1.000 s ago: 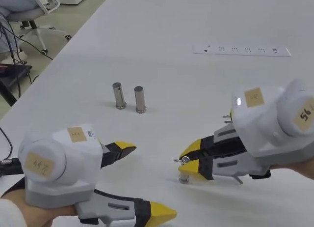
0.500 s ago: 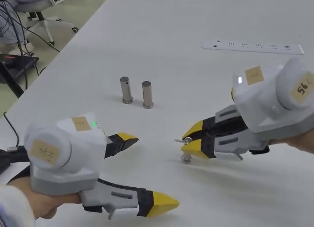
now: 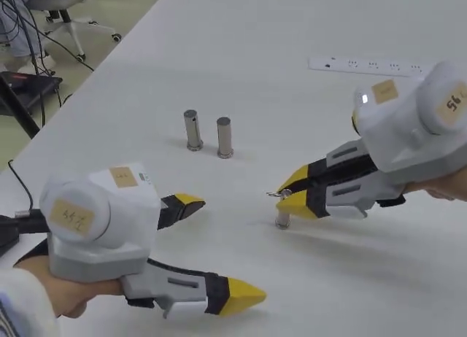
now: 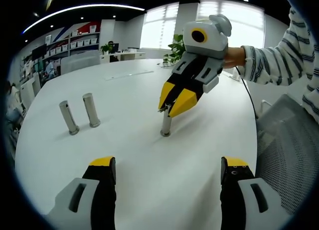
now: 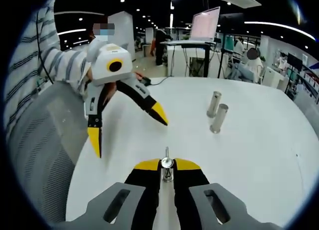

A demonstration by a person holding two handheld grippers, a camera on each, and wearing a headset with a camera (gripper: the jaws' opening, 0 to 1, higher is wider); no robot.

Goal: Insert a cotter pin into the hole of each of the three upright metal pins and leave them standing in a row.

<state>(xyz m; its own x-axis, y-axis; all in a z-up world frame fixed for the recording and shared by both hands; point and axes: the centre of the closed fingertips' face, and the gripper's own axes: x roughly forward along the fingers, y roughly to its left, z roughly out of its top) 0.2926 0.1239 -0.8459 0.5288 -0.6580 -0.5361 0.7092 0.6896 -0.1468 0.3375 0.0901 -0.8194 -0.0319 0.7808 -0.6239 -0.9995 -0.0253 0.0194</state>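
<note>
The right gripper has stayed with its yellow tips at the top of the round grey metal pin. Its white back end now sits higher in the frame than a second ago. The head camera has moved a bit too.

This gripper is squeezed tight on the thin silver cotter pin and holds it by its ring end. The cotter pin lies flat and pokes out past the tips, toward the left of the head view. The grey pin stands straight up just under the tips, at the middle right of the frame. So the flat pin crosses the upright one right at its top. I cannot tell if it is in the hole yet.

The two other grey metal pins stand side by side, up and to the left on the white table.

The left gripper is wide open with nothing in it. It is at the lower left, farther from the pin, so the right one looks best placed to do the push.
</note>
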